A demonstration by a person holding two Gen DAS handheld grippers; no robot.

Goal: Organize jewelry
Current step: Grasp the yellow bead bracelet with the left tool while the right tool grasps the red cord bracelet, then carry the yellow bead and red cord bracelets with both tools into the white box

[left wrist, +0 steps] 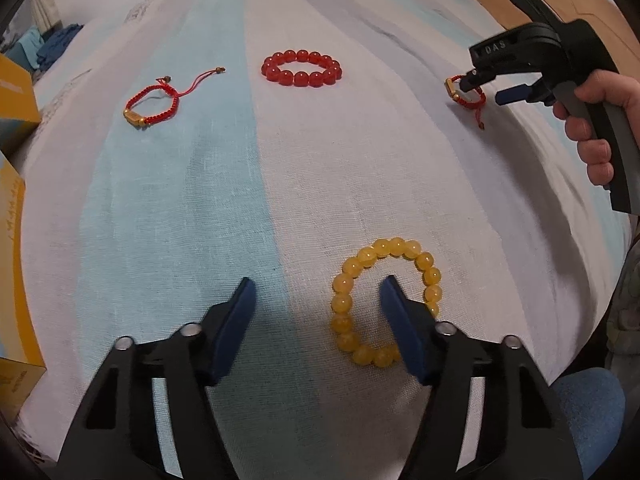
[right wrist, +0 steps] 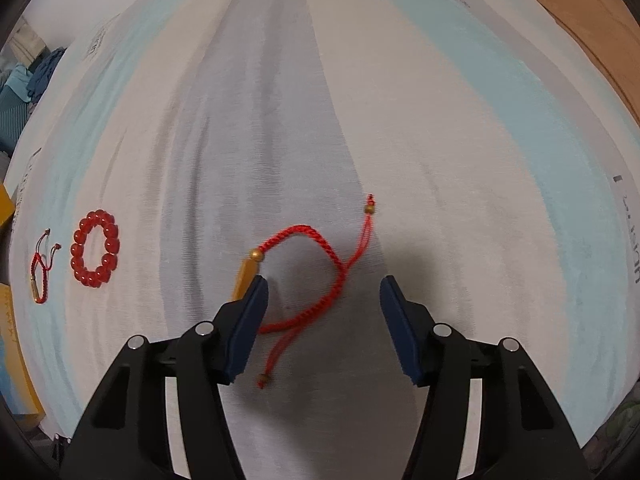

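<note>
A striped cloth in white, pale blue and grey [left wrist: 168, 208] covers the flat surface, and four bracelets lie on it. The left claw [left wrist: 318, 292] points steeply down with its blue-padded jaws apart. Its right pad stands inside the ring of the yellow translucent bead bracelet [left wrist: 348, 304], while the left pad rests on bare cloth outside it. The ring's left side lies between the pads, and neither pad presses on the beads.

The right claw [right wrist: 324, 290] is likewise open over the red braided cord bracelet with a gold tube charm [right wrist: 316, 280]. The cord loop and its loose knotted tails lie flat between the jaws. The left pad sits right at the gold tube; I cannot tell whether it touches. In the left wrist view, a hand [left wrist: 596, 128] grips that tool's handle at the far right.

Farther off, in the middle, lies a red glossy bead bracelet [left wrist: 302, 68]. To its left sits a second red cord bracelet with a gold charm [left wrist: 154, 102]. Yellow cardboard boxes [left wrist: 16, 96] stand at the left edge.
</note>
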